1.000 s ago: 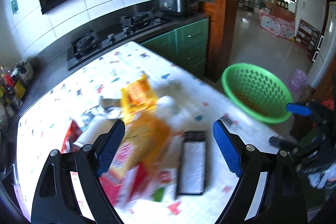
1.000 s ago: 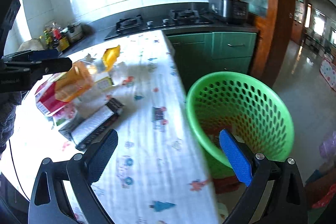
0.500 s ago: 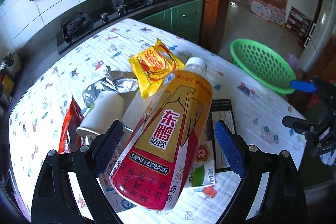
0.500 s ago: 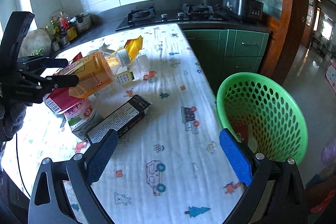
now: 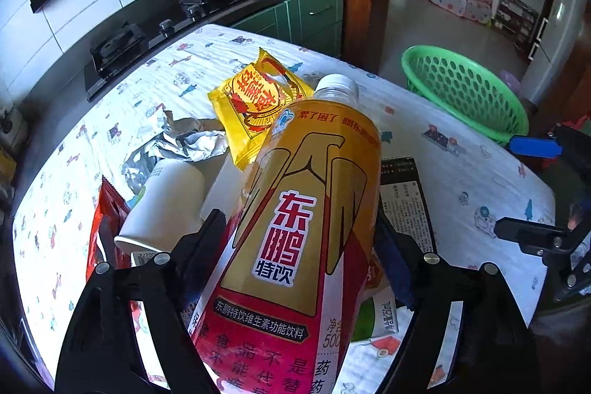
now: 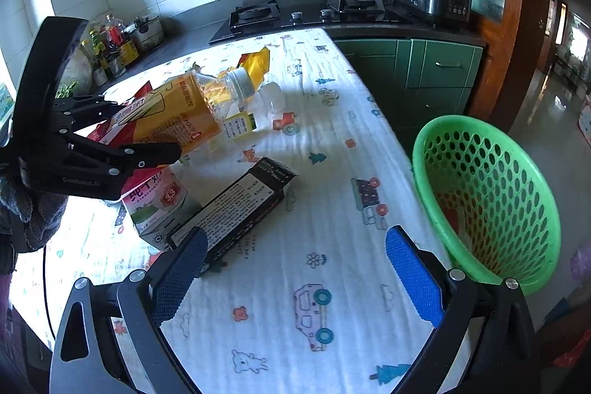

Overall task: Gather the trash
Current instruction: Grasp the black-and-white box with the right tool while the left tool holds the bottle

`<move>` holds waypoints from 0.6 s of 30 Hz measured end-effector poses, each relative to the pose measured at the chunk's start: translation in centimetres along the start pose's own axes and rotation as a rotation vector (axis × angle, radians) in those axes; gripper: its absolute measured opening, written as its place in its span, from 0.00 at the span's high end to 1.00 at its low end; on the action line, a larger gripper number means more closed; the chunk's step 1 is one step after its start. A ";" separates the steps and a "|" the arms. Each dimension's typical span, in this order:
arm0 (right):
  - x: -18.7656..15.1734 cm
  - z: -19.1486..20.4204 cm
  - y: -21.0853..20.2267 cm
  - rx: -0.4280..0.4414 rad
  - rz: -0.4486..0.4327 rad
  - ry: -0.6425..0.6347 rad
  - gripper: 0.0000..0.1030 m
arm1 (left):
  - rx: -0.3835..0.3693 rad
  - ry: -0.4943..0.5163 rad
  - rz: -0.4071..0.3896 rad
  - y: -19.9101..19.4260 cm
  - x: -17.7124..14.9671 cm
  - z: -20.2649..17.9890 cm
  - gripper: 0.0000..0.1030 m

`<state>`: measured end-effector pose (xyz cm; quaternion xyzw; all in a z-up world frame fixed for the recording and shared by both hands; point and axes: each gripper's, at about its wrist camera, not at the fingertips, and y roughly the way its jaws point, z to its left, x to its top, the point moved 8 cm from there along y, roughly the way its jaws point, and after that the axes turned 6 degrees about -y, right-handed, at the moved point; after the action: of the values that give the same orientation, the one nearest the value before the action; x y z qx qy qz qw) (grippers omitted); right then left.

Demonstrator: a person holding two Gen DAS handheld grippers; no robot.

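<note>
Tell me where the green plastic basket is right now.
The green perforated plastic basket sits off the table's right edge in the right wrist view, beyond the right gripper, below the green cabinets.

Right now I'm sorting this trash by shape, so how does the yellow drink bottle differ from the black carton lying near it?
The yellow drink bottle is round with a white cap; the black carton is a long flat box. The bottle sits tilted between the left gripper's fingers, cap raised off the pile; the carton lies flat on the tablecloth, untouched. The bottle is bright yellow and red; the carton is black with a pale printed panel. Both carry printed text.
</note>
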<state>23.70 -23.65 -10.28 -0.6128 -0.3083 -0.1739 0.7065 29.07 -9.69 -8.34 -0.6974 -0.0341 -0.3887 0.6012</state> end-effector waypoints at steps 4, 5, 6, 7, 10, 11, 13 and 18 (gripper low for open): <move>0.0 0.5 1.1 0.016 0.022 0.031 0.09 | -0.006 -0.029 -0.034 -1.1 -0.1 0.2 0.26; 0.0 0.6 1.3 0.021 0.027 0.039 0.09 | -0.011 -0.043 -0.044 -1.4 -0.1 0.4 0.27; 0.1 0.8 1.6 0.025 0.032 0.051 0.09 | -0.013 -0.057 -0.057 -1.8 -0.1 0.6 0.28; 0.1 0.9 1.9 0.030 0.036 0.060 0.10 | -0.015 -0.072 -0.072 -2.4 -0.1 0.9 0.29; 0.3 1.4 2.9 0.057 0.063 0.097 0.21 | -0.014 -0.107 -0.105 -3.7 -0.2 1.7 0.29; 0.3 1.6 3.2 0.071 0.072 0.115 0.21 | -0.015 -0.120 -0.115 -4.1 -0.2 2.0 0.29; 0.4 1.8 4.1 0.090 0.092 0.150 0.24 | -0.020 -0.145 -0.132 -4.9 -0.4 2.6 0.29; 0.8 2.3 5.7 0.118 0.137 0.229 0.34 | -0.011 -0.170 -0.163 -6.3 -1.2 3.8 0.29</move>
<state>27.34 -20.27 -13.94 -0.5661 -0.1927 -0.1758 0.7820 26.91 -4.19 -3.84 -0.7260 -0.1393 -0.3760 0.5587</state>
